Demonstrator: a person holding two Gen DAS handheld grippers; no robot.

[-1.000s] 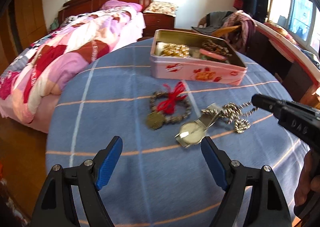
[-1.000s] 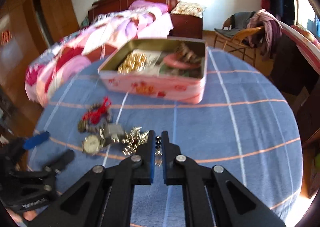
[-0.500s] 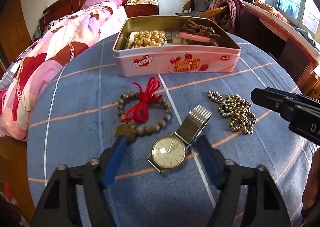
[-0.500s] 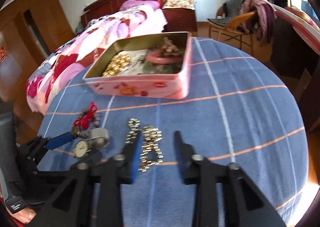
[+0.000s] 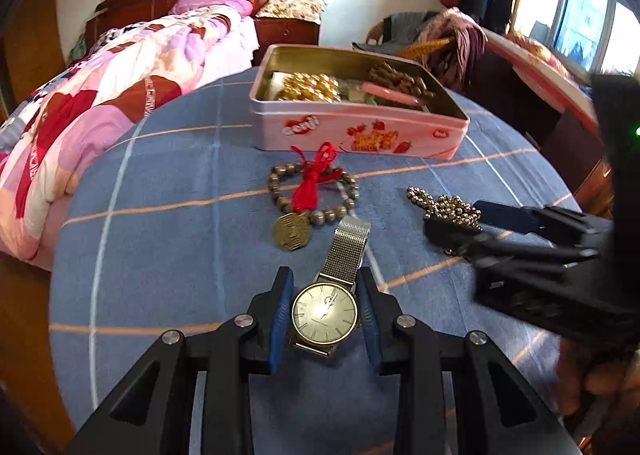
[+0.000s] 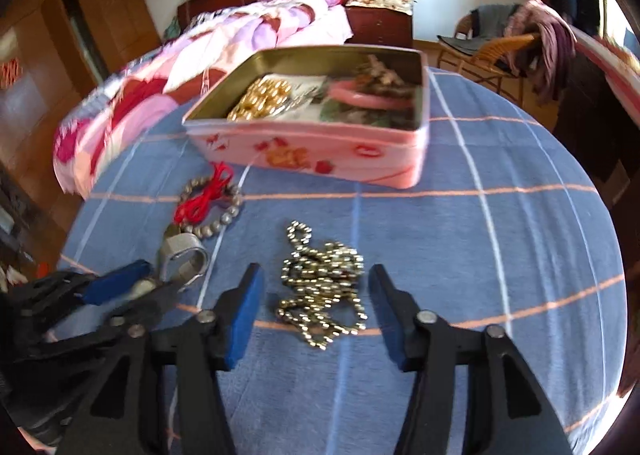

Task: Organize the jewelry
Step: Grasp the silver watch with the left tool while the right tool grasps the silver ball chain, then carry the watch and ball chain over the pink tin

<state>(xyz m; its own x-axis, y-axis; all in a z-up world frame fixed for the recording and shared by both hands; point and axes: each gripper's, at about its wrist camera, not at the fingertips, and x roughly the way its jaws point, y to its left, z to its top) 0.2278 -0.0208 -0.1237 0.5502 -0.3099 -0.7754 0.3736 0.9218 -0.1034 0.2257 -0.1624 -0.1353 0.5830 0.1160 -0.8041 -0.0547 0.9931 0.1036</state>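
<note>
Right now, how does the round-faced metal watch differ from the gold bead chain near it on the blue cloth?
The round-faced metal watch lies stretched out with its mesh strap straight; the gold bead chain sits in a tangled heap. The watch is between the closely set blue pads of the left gripper, whose jaws have just been closing; the chain lies between the wide-open jaws of the right gripper, which have just been opening. Both rest on the blue checked cloth, outside the pink tin.

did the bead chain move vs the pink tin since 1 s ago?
Yes. In the left wrist view the bead chain lay tangled against the watch; it now lies apart from it, further right, still in front of the pink tin.
</note>
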